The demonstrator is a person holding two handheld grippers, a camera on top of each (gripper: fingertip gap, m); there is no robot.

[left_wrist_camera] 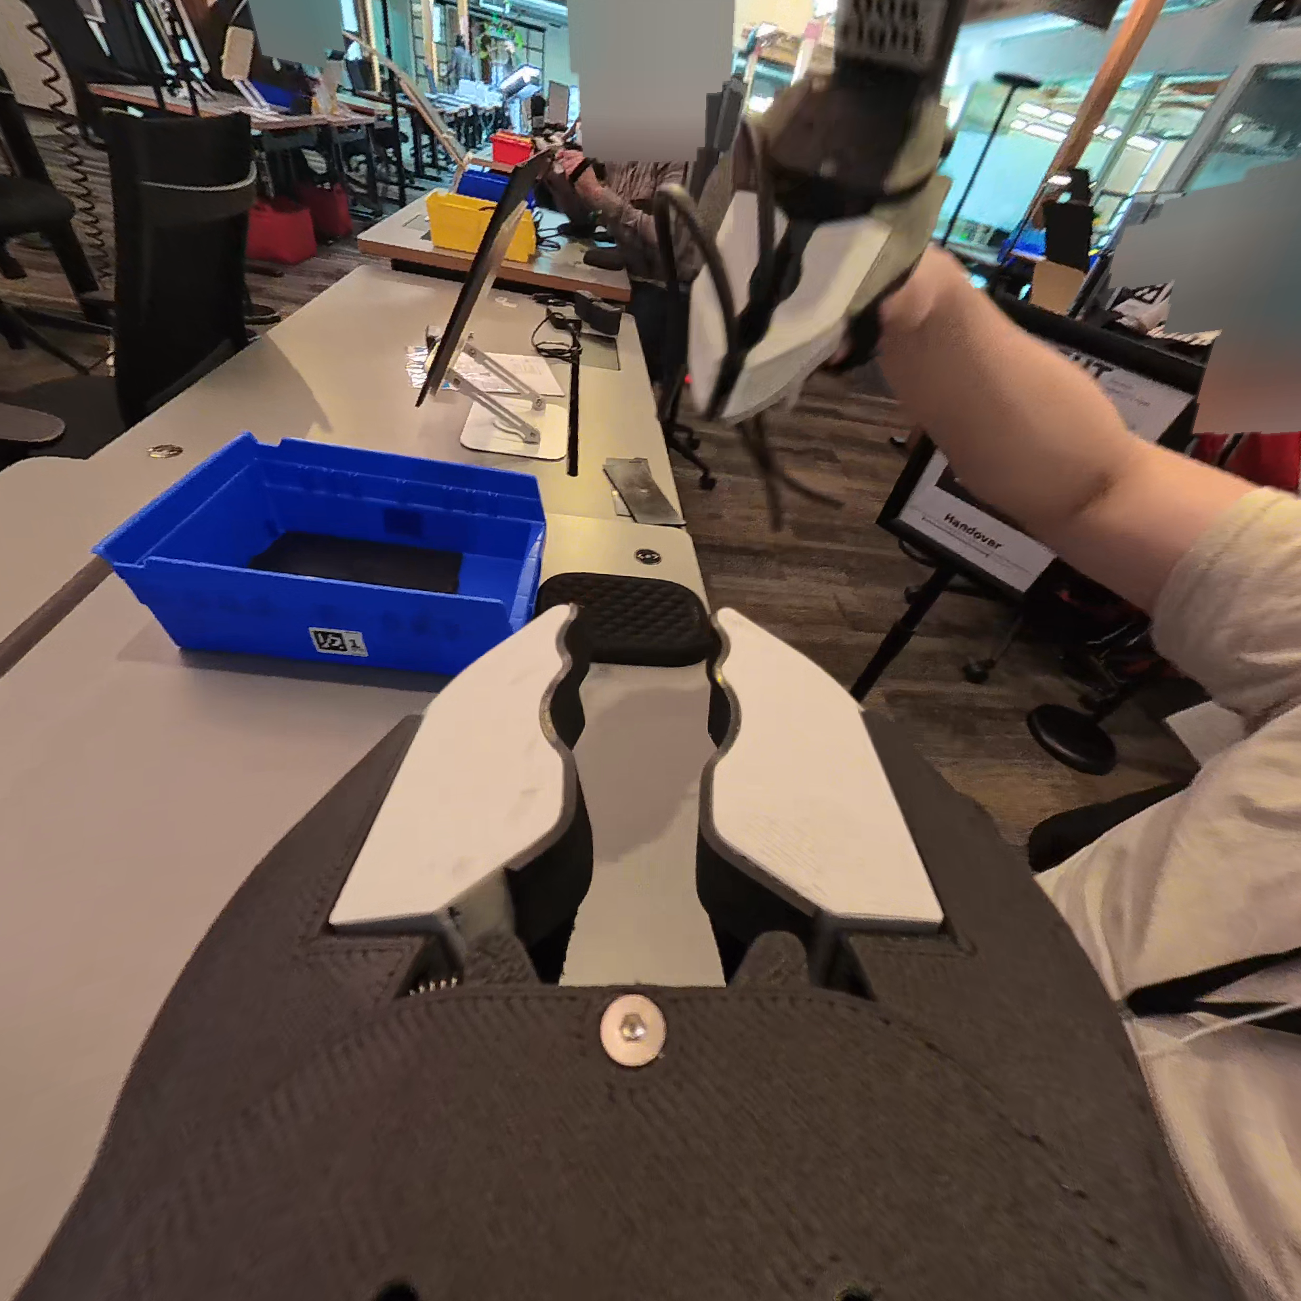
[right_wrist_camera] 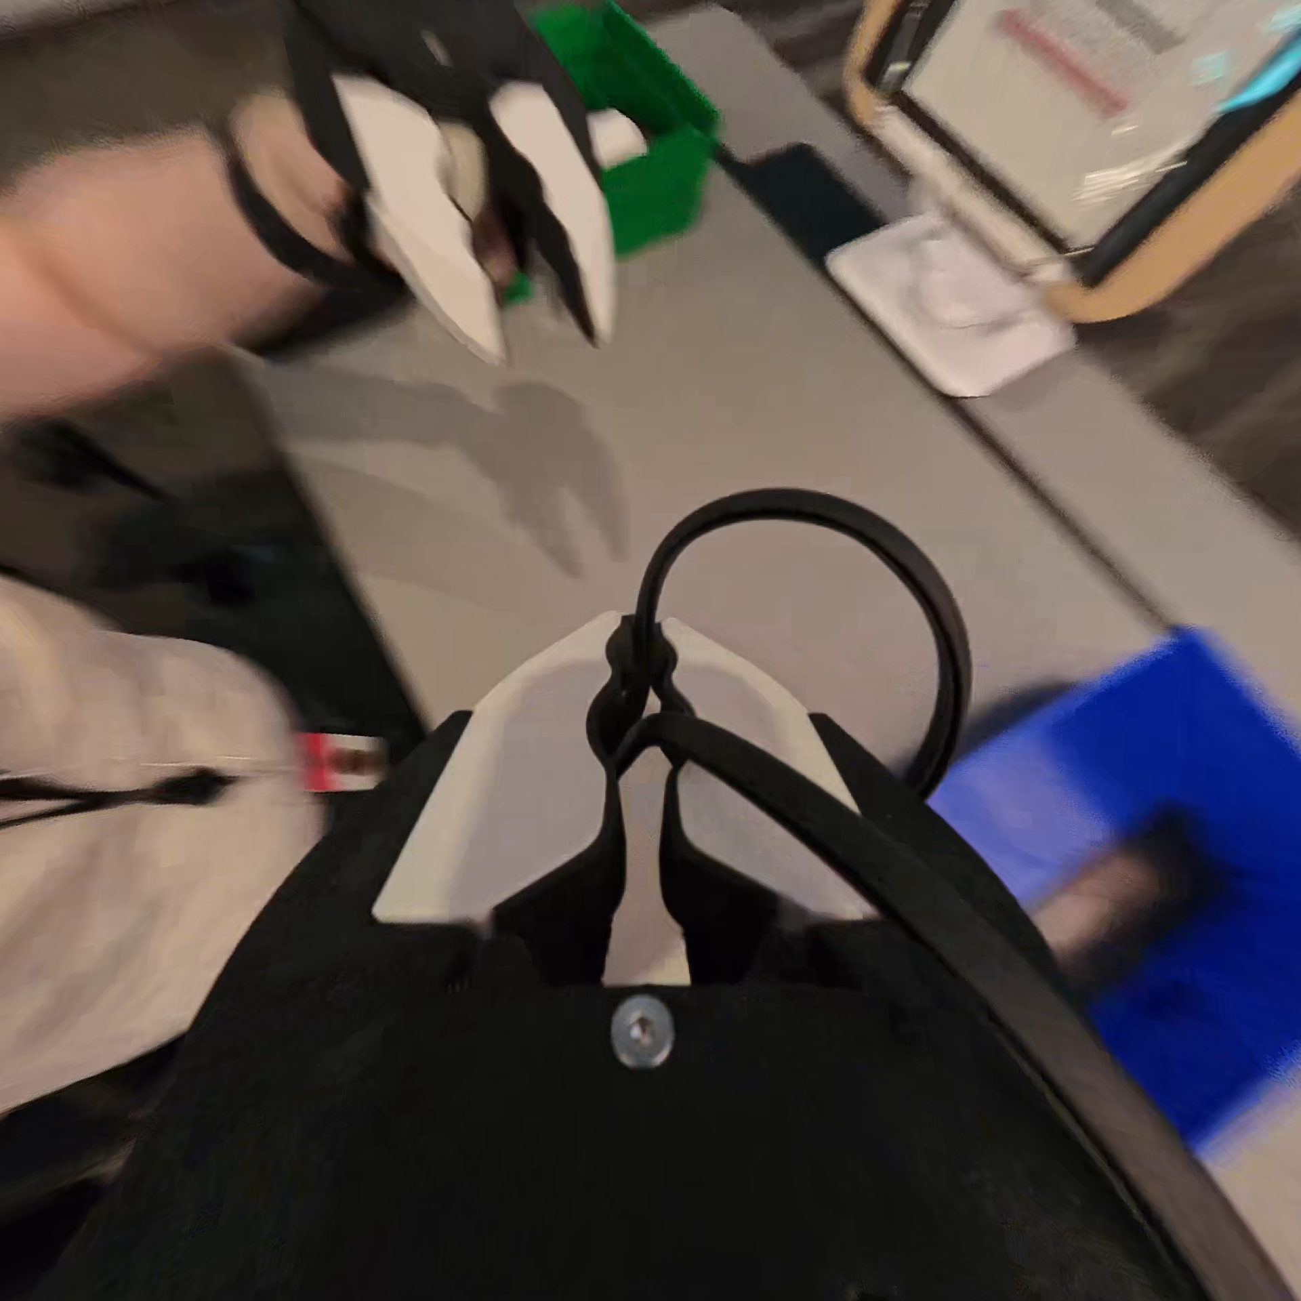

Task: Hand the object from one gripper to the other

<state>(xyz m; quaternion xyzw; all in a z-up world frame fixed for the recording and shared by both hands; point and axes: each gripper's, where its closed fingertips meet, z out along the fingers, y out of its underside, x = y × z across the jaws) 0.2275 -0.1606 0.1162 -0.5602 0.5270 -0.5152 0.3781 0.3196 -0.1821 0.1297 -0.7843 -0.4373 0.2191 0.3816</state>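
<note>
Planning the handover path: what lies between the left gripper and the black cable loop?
Right wrist view: only bare grey table shows between the left gripper and the black cable loop.

open-plan lab office: long grey desks [left_wrist_camera: 338, 366], coloured parts bins [left_wrist_camera: 324, 556], monitor stands [left_wrist_camera: 514, 415]

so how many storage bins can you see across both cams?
5. Blue bin on the near table; yellow bin, a second blue bin and red bin on the far table; green bin in the right wrist view. Others may be hidden.
</note>
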